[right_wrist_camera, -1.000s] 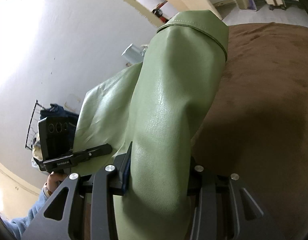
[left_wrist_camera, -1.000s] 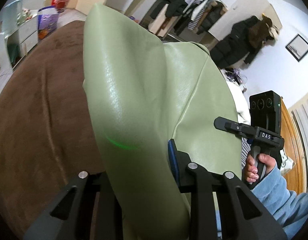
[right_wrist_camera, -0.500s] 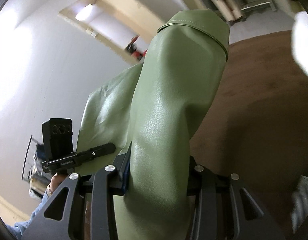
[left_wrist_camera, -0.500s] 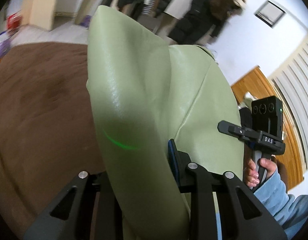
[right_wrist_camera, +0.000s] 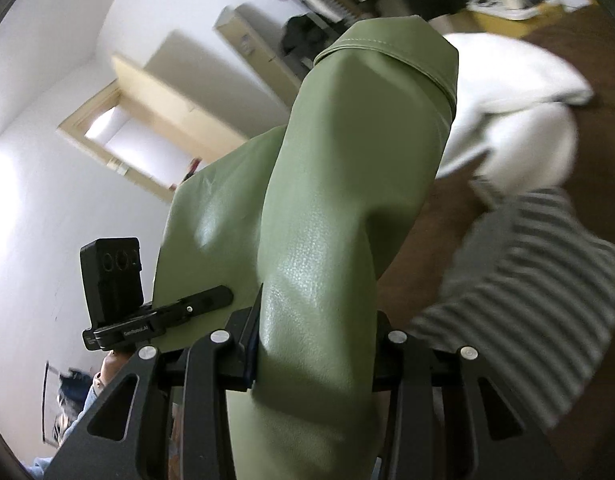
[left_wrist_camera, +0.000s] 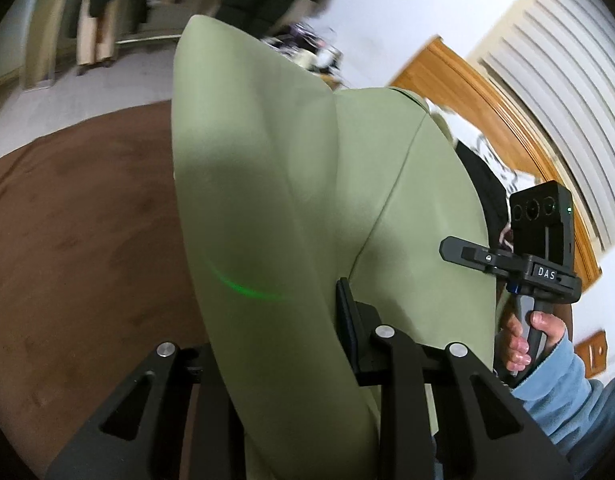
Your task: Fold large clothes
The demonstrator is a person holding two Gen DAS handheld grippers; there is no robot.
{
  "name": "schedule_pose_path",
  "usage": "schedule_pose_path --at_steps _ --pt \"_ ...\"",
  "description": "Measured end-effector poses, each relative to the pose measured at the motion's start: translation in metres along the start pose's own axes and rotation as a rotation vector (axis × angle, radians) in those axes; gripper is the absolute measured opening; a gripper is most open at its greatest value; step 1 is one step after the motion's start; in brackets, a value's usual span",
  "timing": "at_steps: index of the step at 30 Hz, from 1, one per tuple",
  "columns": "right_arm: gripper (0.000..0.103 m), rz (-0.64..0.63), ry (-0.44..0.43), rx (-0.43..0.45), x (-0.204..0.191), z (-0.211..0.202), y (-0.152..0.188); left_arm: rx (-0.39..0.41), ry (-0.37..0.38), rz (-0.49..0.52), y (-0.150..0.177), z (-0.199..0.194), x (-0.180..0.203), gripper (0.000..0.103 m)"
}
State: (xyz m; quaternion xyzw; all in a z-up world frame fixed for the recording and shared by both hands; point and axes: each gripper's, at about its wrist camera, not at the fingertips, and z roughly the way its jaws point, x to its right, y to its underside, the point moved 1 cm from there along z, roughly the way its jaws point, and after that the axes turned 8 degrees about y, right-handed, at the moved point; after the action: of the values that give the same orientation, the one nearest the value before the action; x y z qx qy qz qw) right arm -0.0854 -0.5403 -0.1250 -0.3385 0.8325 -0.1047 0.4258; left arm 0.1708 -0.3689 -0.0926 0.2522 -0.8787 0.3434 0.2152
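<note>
A large pale green leather-like garment (left_wrist_camera: 291, 184) hangs lifted above the brown bed cover (left_wrist_camera: 79, 232), stretched between both grippers. My left gripper (left_wrist_camera: 275, 344) is shut on one folded edge of it; the cloth hides the left pad. In the right wrist view the same green garment (right_wrist_camera: 347, 208) rises from my right gripper (right_wrist_camera: 315, 344), which is shut on its other edge, a stitched hem showing at the top. Each view shows the other gripper, in a hand with a blue sleeve (left_wrist_camera: 567, 392), beyond the cloth.
A white garment (right_wrist_camera: 519, 92) and a grey striped garment (right_wrist_camera: 527, 296) lie on the brown cover to the right. A wooden headboard (left_wrist_camera: 503, 120) and white slatted panels stand behind. Dark coats and beige furniture line the far wall.
Both grippers swung sideways with the green garment still held; the background swept from coats and drawers to the headboard, and the white and striped garments came into the right wrist view.
</note>
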Motion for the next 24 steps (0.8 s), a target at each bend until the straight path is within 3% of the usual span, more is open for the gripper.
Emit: schedule_pose_path --at_steps 11,17,21,24 --pt "0.037 0.223 0.135 0.12 0.104 -0.054 0.019 -0.157 0.103 0.092 -0.03 0.108 0.033 0.027" --pt "0.037 0.327 0.165 0.163 0.144 -0.048 0.036 -0.226 0.091 0.134 -0.056 0.169 0.051 0.027" --pt "0.037 0.373 0.175 0.155 0.165 -0.029 0.041 -0.268 0.063 0.118 -0.054 0.198 0.029 0.029" --pt "0.04 0.356 0.189 0.151 0.167 -0.024 0.04 -0.266 0.09 0.071 -0.058 0.209 0.01 0.033"
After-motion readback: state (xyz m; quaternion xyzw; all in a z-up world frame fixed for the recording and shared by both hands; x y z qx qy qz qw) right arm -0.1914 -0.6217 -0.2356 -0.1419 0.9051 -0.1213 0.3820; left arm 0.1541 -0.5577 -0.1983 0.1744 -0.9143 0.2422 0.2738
